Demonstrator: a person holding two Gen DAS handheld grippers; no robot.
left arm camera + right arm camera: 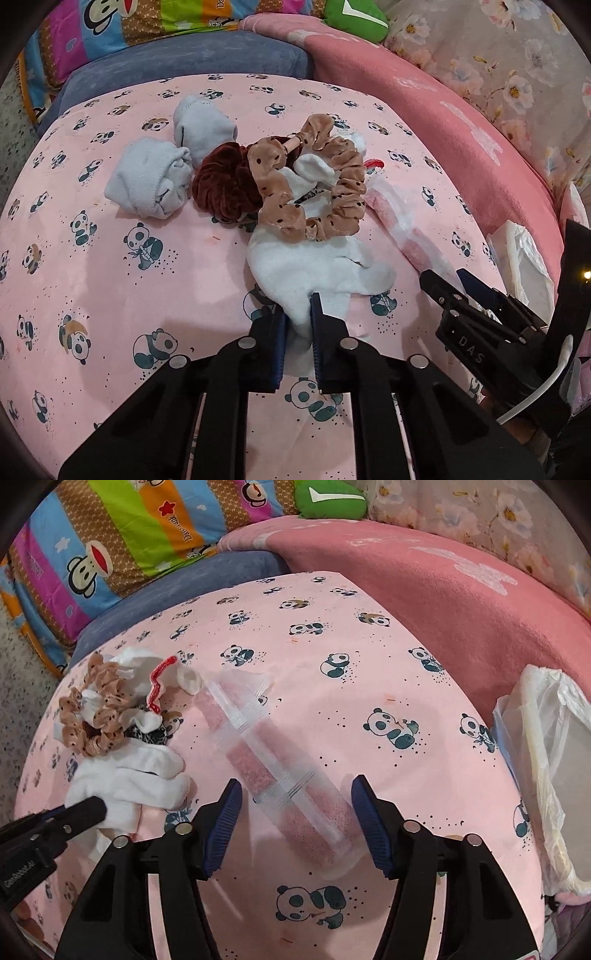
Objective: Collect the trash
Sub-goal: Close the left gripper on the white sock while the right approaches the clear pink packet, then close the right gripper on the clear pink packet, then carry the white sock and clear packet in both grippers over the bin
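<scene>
My left gripper is shut on the near edge of a white sock lying on the pink panda sheet; the sock also shows in the right wrist view. A tan dotted scrunchie lies on the sock, a brown scrunchie beside it. A clear plastic wrapper with pink inside lies flat between the fingers of my open right gripper, which straddles its near half. It also shows in the left wrist view.
Two rolled pale-blue socks lie left of the scrunchies. A bin lined with a white plastic bag stands at the right edge. A pink blanket, a blue cushion and a striped pillow lie behind.
</scene>
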